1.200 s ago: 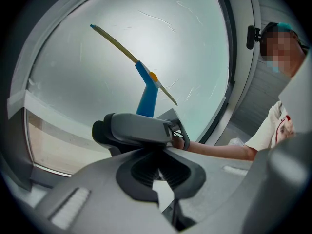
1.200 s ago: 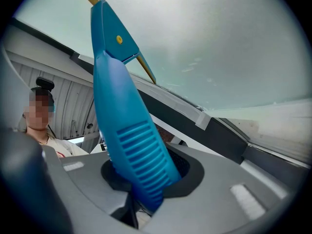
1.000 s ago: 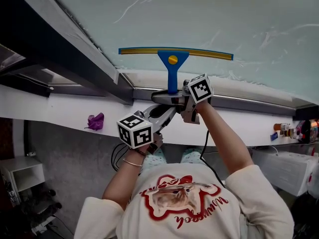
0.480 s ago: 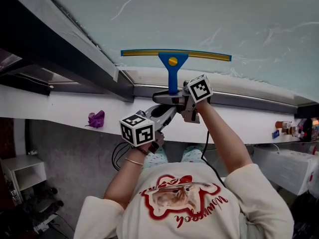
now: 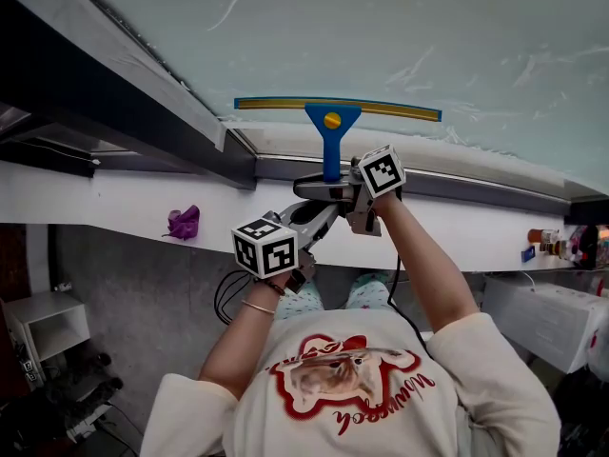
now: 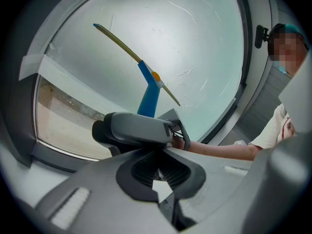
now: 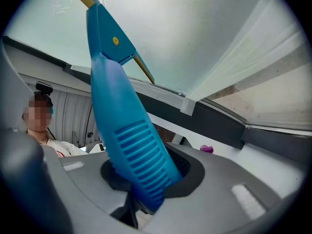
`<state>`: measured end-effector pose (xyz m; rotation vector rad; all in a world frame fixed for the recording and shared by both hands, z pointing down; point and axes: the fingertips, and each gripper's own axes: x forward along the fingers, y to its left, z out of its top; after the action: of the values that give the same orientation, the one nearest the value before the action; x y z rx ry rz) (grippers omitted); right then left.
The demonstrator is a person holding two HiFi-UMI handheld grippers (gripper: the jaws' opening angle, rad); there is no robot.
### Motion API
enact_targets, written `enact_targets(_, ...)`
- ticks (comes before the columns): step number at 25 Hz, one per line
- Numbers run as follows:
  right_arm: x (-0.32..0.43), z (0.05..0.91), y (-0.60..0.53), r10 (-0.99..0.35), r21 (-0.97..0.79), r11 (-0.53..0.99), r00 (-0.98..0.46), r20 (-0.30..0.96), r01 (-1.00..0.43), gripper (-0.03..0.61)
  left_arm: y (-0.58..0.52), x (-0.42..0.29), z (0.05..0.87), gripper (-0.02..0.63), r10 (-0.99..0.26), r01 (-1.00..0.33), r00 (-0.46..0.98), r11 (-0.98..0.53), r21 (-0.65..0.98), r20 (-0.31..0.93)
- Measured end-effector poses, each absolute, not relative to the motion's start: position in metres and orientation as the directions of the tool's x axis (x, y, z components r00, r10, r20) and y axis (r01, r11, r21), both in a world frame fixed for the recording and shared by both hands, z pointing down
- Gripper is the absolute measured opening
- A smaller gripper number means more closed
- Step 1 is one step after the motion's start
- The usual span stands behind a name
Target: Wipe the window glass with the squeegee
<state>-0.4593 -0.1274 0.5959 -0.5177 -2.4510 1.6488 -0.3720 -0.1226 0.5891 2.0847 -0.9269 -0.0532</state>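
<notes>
A blue-handled squeegee (image 5: 332, 146) with a yellow-edged blade (image 5: 338, 106) lies flat against the window glass (image 5: 381, 36), just above the bottom frame. My right gripper (image 5: 328, 187) is shut on the ribbed blue handle (image 7: 129, 145), which runs up between its jaws to the glass. My left gripper (image 5: 319, 217) sits just below and left of the right one, its tips under the right gripper's grey body (image 6: 139, 130). Its jaws look closed together with nothing between them (image 6: 163, 179). The blade (image 6: 131, 55) crosses the pane at a slant in the left gripper view.
The dark window frame (image 5: 457, 193) and a white sill run below the blade. A purple cloth (image 5: 183, 224) lies on the sill to the left. A diagonal frame bar (image 5: 124, 74) bounds the pane on the left. Another person (image 6: 273, 126) stands nearby.
The squeegee and both grippers have slid a little lower down the glass, towards the bottom frame. The grip on the handle is unchanged.
</notes>
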Motion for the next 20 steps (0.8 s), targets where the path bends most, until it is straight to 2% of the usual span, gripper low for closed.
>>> enact_targets(12, -0.456, 0.629, -0.123, 0.357, -0.942, 0.293, -0.933, -0.049, 0.161, 0.12, -0.119, -0.37, 0.617, 0.0, -0.617, -0.579, 0.728, -0.321, 0.75, 0.298)
enact_targets(20, -0.462, 0.632, -0.12, 0.366, -0.94, 0.26, -0.923, -0.115, 0.22, 0.123, -0.119, -0.372, 0.632, 0.0, -0.61, -0.578, 0.725, -0.286, 0.764, 0.32)
